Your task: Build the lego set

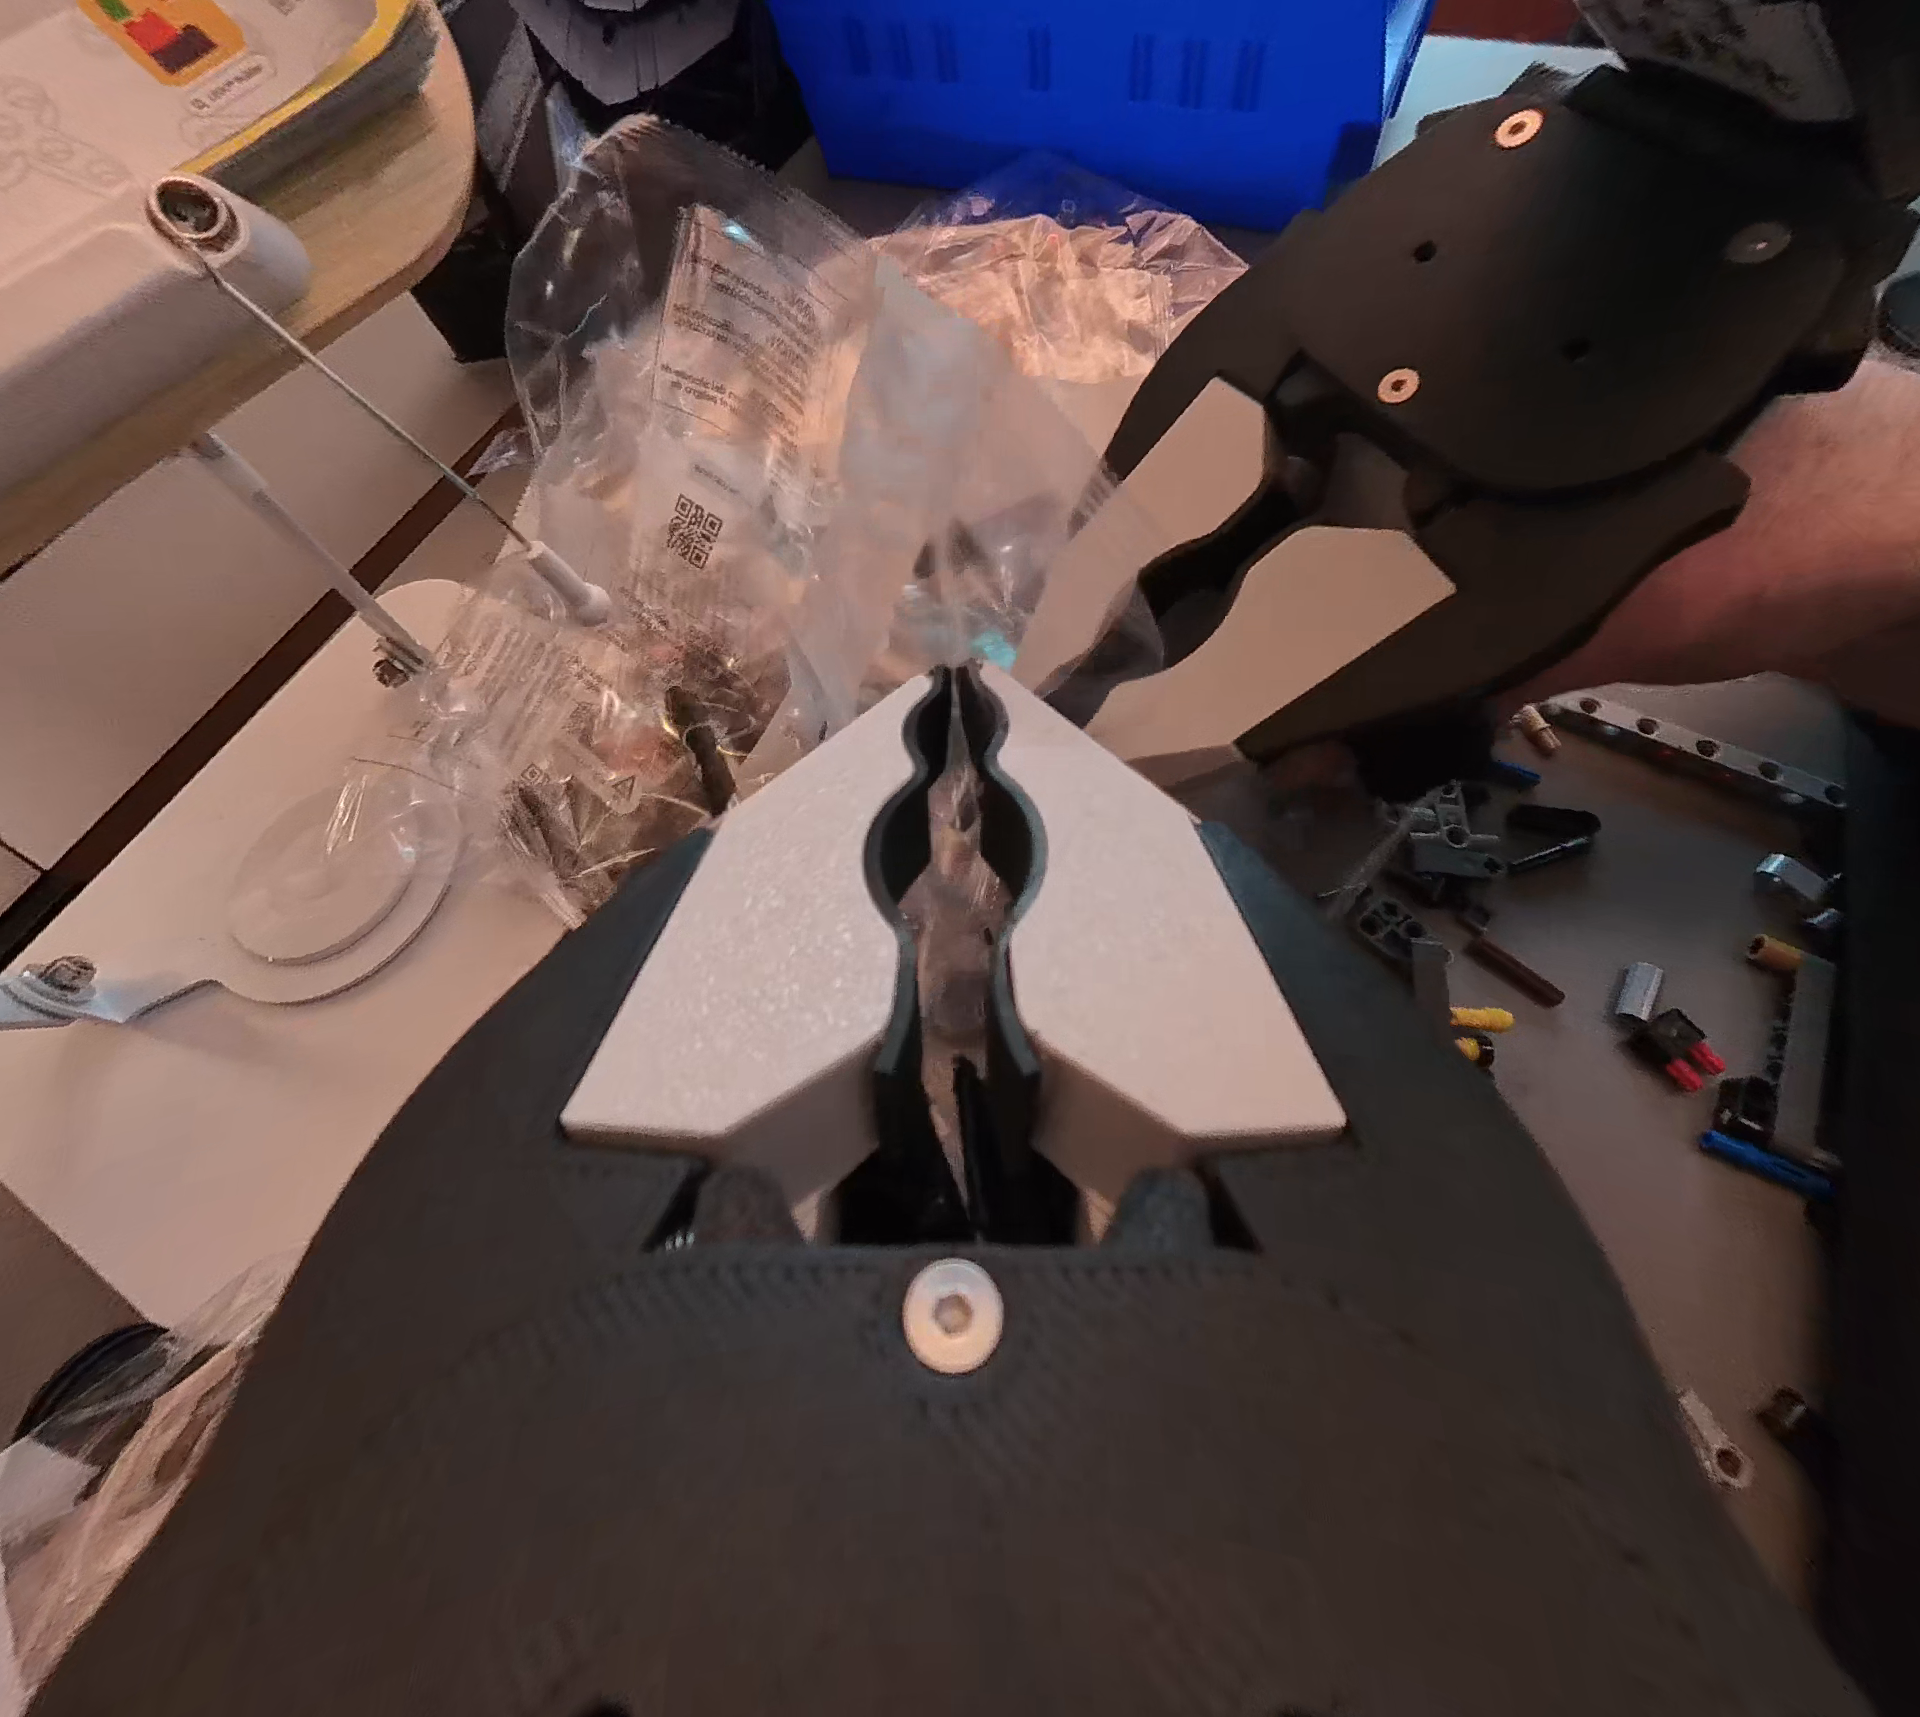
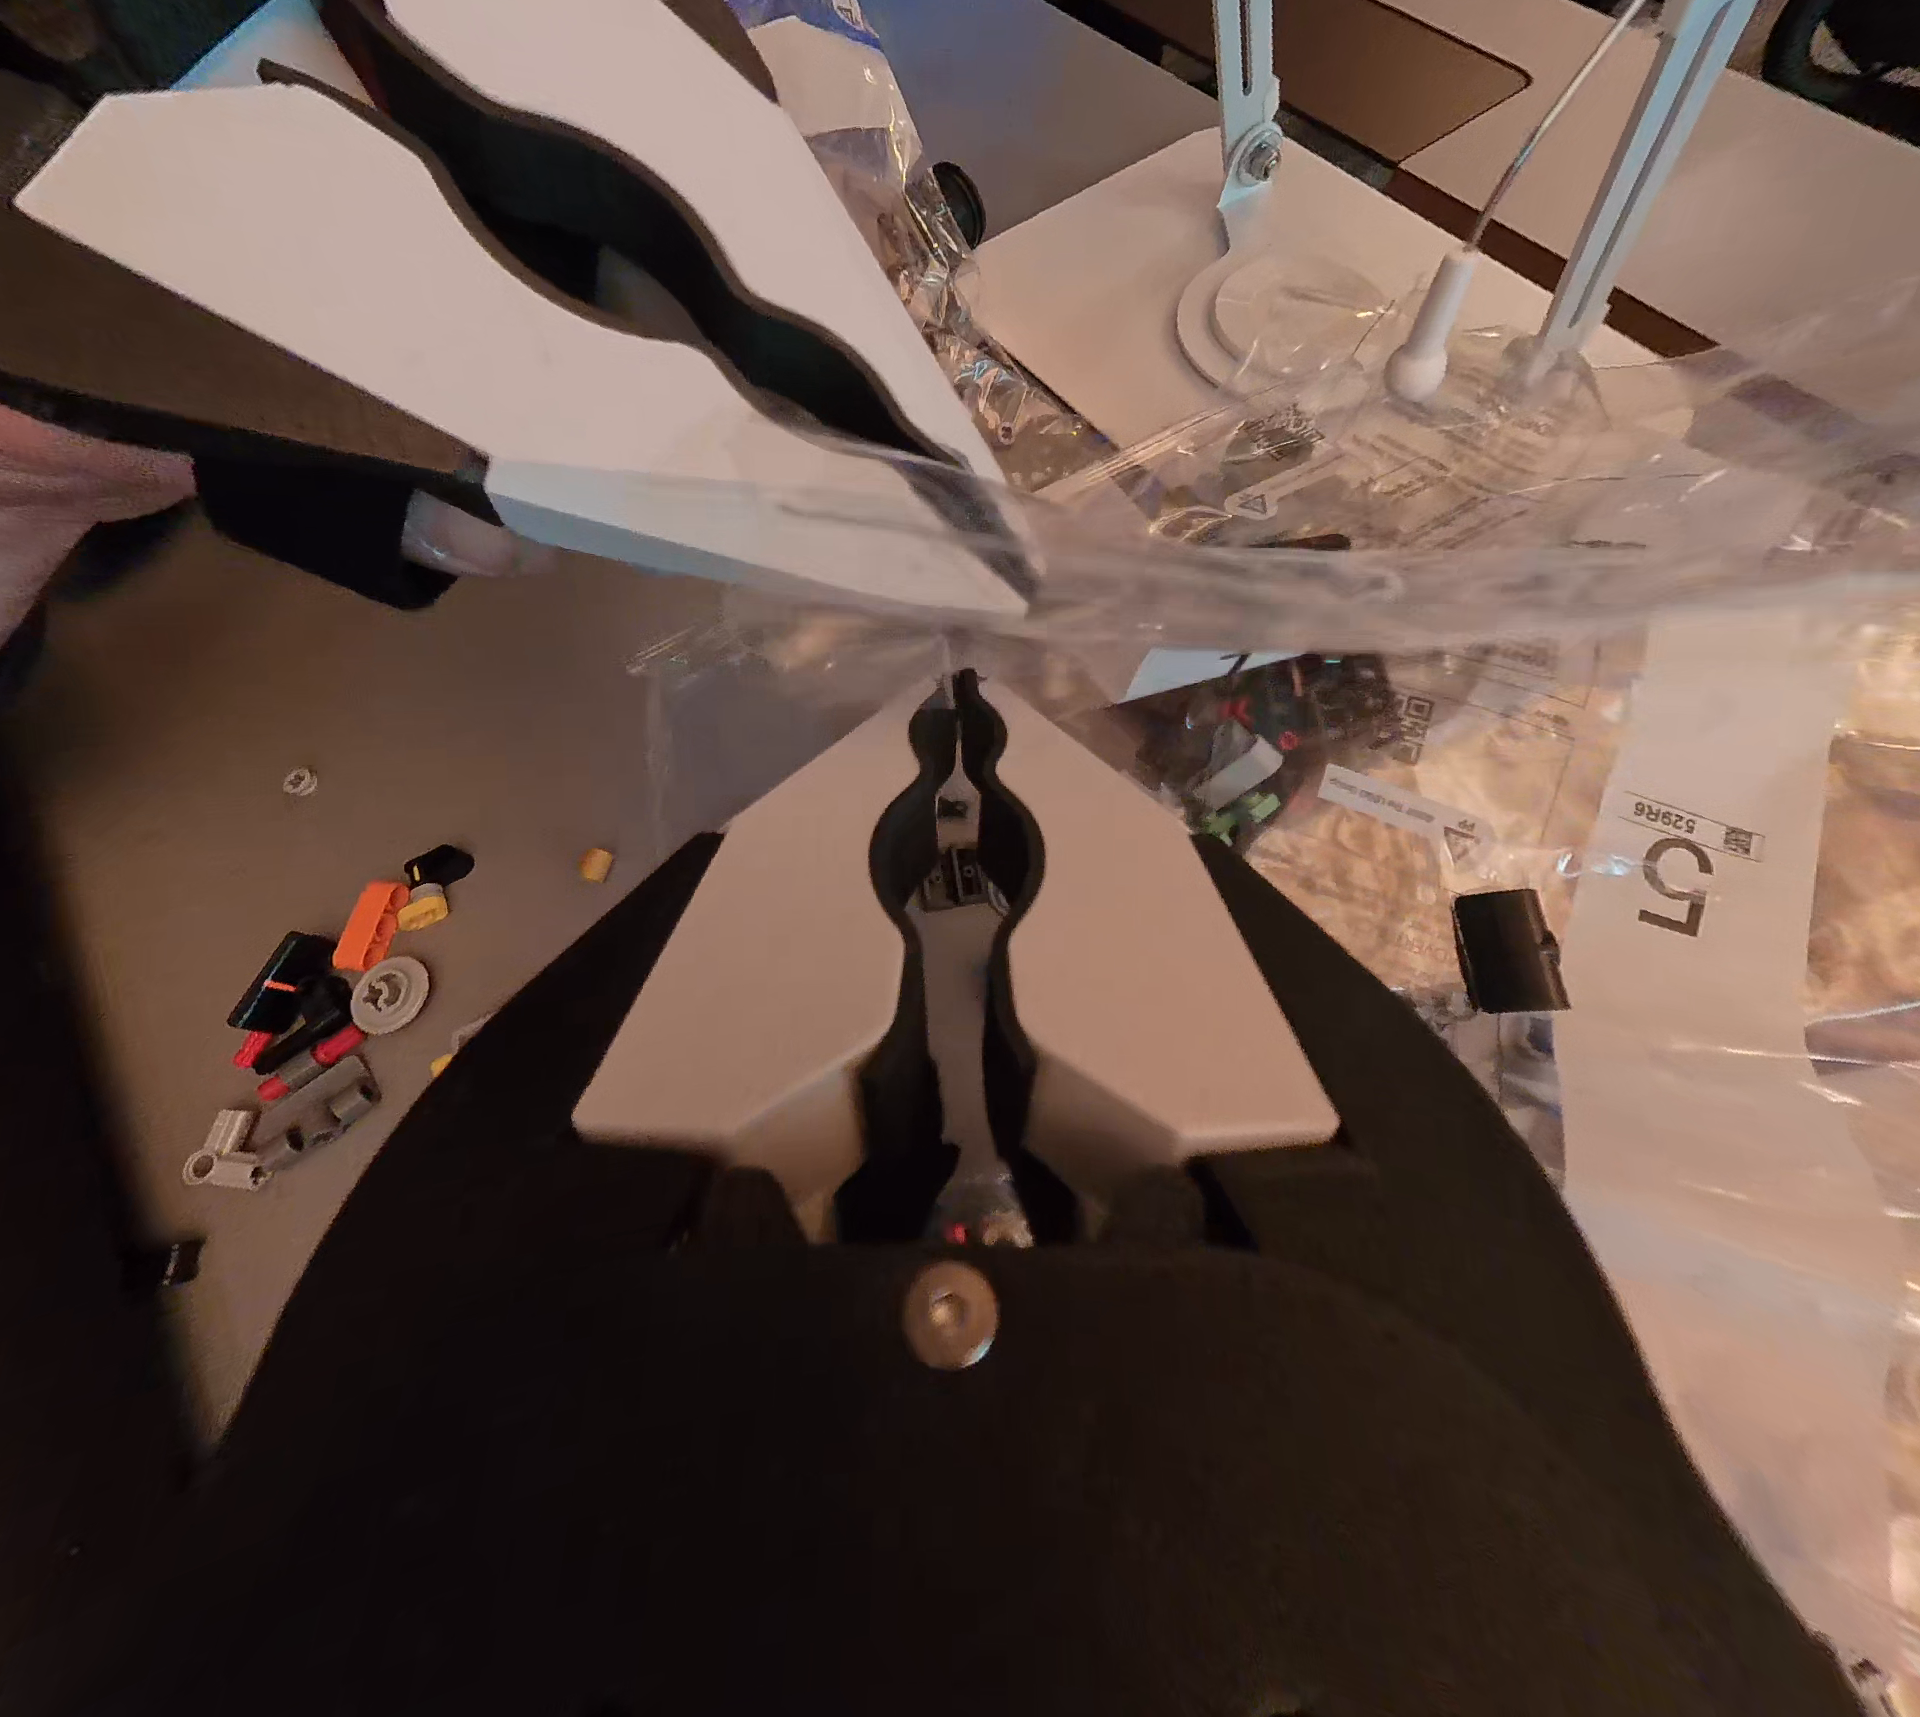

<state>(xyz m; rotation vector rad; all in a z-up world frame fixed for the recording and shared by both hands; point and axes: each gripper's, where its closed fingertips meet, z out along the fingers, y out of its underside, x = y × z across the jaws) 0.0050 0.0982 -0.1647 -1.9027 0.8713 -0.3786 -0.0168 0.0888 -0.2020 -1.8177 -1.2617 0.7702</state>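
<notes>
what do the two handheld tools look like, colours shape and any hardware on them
Both match: a matte black, textured plastic body tapering forward into two pale grey wedge-shaped fingers lined with wavy black pads. The left tool has a silver hex screw centred on its body, as does the right tool. Seen from the left wrist view, the right tool's rounded black housing shows further screws and small holes. No cables are visible.
</notes>
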